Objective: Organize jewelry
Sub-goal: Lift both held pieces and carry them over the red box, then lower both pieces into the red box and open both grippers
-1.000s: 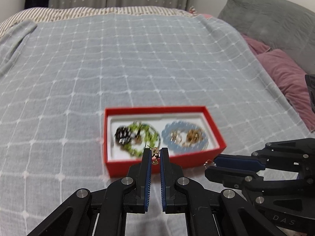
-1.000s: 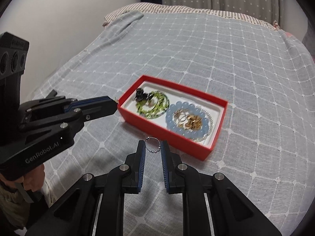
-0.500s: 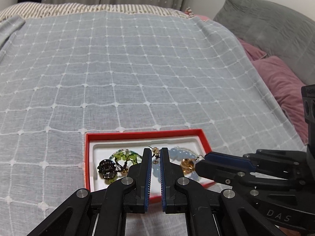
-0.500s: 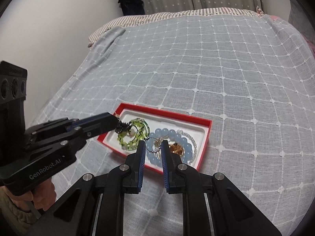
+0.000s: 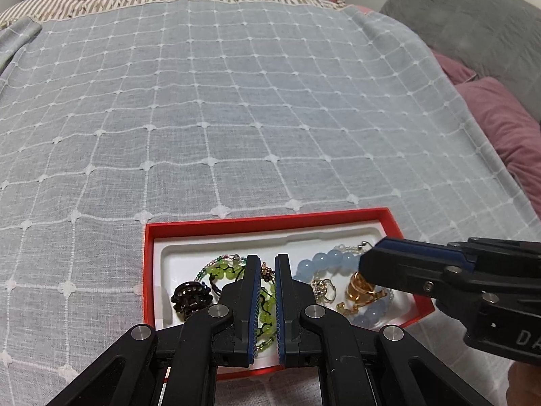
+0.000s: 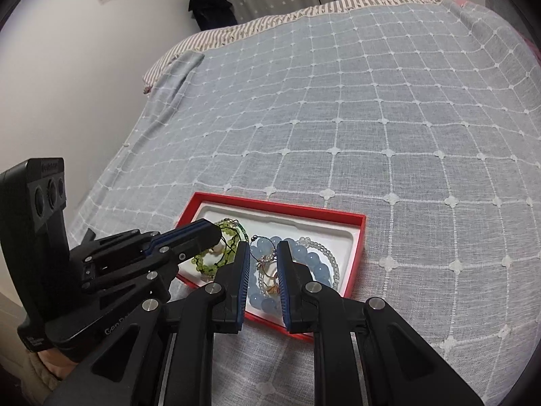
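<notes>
Left wrist view: a red box (image 5: 270, 221) is sitting low in the frame on a grey checked bedspread (image 5: 236, 101), its white tray holding jewelry. Reading left to right, a dark clip (image 5: 191, 299) is lying at the tray's left, then a green bracelet (image 5: 219, 274). At lower centre the left gripper (image 5: 267, 264) is hanging over the green bracelet, jaws nearly together and pinching a small bronze charm (image 5: 267, 272) at their tips. A blue bracelet (image 5: 333, 260) is lying to the right. The right gripper (image 5: 367, 264) is reaching in from the right edge over the blue bracelet.

Right wrist view: its jaws are standing narrow above the blue beads; whether they are gripping anything cannot be told.

The step looks like delivering pieces into the box. Next, probably, the left jaws need to be lowering slightly and parting so the charm drops inside the tray, clear of the rim.
</notes>
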